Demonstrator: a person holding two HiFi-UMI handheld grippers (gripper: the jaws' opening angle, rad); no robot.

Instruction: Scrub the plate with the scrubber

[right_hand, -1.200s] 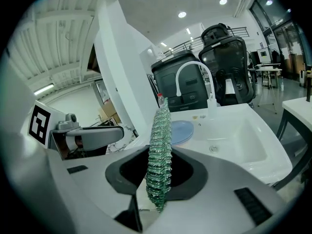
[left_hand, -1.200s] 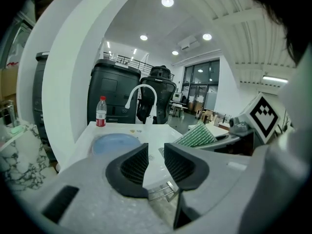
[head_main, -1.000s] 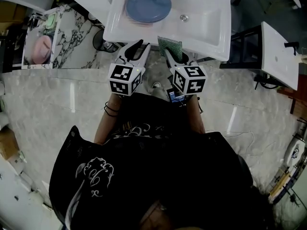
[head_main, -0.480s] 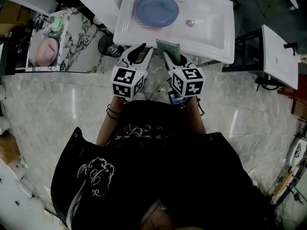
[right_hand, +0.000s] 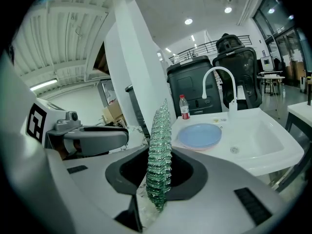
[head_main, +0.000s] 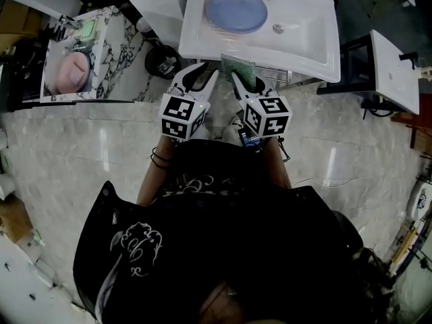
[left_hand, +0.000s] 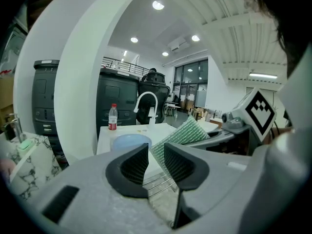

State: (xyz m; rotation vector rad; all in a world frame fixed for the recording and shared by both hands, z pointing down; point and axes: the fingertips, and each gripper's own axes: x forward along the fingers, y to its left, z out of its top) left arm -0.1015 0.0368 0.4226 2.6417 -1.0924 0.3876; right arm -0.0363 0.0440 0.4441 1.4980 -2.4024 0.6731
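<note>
Right claw (right_hand: 160,172) clamps the green scrubber (right_hand: 160,140); left claw (left_hand: 155,156) gapes empty. Press the scrubber flat onto the blue plate (head_main: 235,10), seemingly on the sink (head_main: 317,54) ledge.

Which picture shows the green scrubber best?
The left gripper view: the scrubber shows its bumpy green face. The right gripper view sees only its thin edge, pinched in the right claw. The head view shows it tiny.

The head view looks steeply down from above the person, far from the white rectangular sink (head_main: 310,46) at the frame's upper middle. Each gripper view sits close behind its own jaws and faces level toward that sink. All three share the sink, the round blue plate (head_main: 235,9) and the green ribbed scrubber (head_main: 239,66).
</note>
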